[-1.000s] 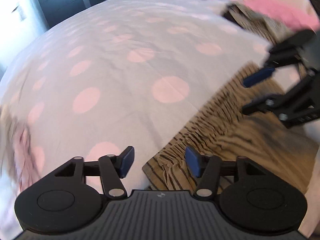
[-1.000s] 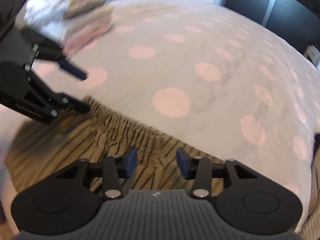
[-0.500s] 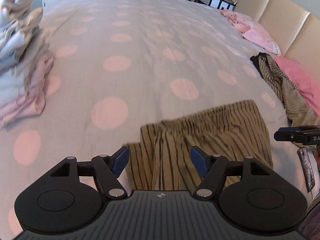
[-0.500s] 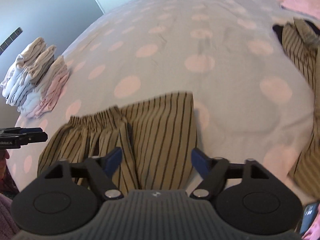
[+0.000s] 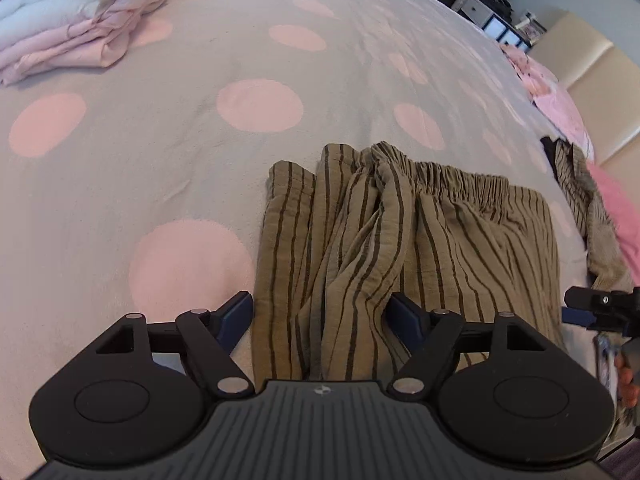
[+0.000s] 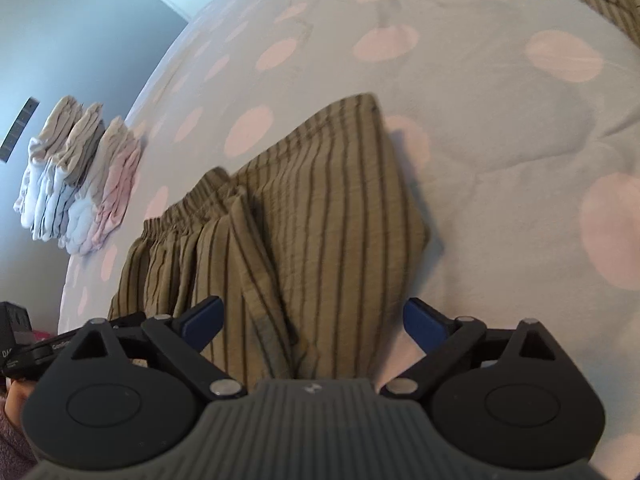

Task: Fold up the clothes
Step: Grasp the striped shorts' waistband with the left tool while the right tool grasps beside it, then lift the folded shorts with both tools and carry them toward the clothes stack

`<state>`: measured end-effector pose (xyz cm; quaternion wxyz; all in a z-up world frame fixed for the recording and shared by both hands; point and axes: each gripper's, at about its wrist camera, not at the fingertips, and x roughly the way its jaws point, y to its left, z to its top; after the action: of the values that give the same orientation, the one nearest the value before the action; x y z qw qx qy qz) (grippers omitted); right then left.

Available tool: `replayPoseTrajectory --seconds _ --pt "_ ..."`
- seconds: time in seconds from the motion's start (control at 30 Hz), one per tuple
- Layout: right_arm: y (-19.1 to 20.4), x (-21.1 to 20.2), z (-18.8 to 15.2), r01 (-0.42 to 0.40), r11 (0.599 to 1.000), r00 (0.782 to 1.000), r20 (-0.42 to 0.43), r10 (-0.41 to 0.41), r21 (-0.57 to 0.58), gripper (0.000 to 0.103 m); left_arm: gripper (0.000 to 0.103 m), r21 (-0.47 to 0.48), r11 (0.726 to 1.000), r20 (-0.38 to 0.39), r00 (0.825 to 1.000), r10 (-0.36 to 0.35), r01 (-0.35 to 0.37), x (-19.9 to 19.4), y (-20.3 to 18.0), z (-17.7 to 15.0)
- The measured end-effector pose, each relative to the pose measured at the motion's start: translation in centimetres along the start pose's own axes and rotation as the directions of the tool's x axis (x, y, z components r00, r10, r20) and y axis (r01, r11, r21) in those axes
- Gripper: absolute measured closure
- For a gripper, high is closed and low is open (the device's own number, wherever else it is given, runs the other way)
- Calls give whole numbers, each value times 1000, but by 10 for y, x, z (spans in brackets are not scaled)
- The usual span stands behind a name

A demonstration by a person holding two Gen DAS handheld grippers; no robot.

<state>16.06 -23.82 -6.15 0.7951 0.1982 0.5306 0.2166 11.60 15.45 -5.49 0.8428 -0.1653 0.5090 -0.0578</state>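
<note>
Left wrist view: striped trousers point(image 5: 404, 248) lie folded on the dotted bedspread point(image 5: 224, 152), waistband toward 12 o'clock.
Left claw point(image 5: 320, 314): jaws opening, pads clear of the cloth; bunched fabric lies between them, released rather than gripped.
Right claw point(image 6: 314, 318): jaws opening wide, straddling the folded leg panel, pressing nothing.
Why so placed: likely both claws have let the fold drop flat, each poised over its own near edge for smoothing or the next fold.
Folded stack point(image 6: 76, 184): at 10 o'clock in the right wrist view, well apart, presumably where finished garments go.
Second striped garment point(image 5: 588, 204): at 3 o'clock by a pink pillow point(image 5: 624, 220), apparently waiting.
Hidden: near hems sit under both claw bodies; the layers beneath cannot be counted.
Cut off: the other claw shows only as a sliver at each frame's edge.
Blur: right wrist view is soft, so the creases are hard to read.
</note>
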Motion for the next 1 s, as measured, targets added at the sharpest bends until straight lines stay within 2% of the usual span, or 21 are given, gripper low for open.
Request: replayPoseTrajectory --seconds 0.17,0.27,0.33,0.37,0.4,0.43,0.5,0.57,0.8,1.0 --pt "25 22 -3 15 993 1000 -8 -16 -113 5 30 26 1000 9 1000 6 -6 4 -5 2" --pt "39 32 -6 45 982 999 14 -43 -181 8 42 64 998 28 999 19 -20 7 -11 3" --pt "46 36 -6 66 973 998 26 -61 -219 21 55 85 996 38 999 26 -29 7 -14 4" --pt "49 37 -5 76 968 997 32 -70 -239 32 60 94 995 45 999 22 -27 7 -15 5" --pt "50 38 -4 71 964 997 35 -64 -256 37 71 106 994 52 998 17 -22 7 -16 6" --pt "51 38 -3 65 961 998 34 -58 -268 50 77 118 993 56 998 10 -17 6 -17 7" --pt "52 39 0 71 957 997 33 -64 -281 78 84 145 989 66 998 0 -10 5 -22 6" --pt "54 37 2 76 953 997 39 -67 -293 91 91 172 985 76 997 -10 -3 3 -27 5" --pt "89 17 7 70 926 994 100 -36 -370 94 95 195 981 152 988 -32 2 -24 -38 10" --pt "112 -10 8 36 920 986 161 30 -389 94 96 186 982 247 967 -57 10 -62 -34 13"
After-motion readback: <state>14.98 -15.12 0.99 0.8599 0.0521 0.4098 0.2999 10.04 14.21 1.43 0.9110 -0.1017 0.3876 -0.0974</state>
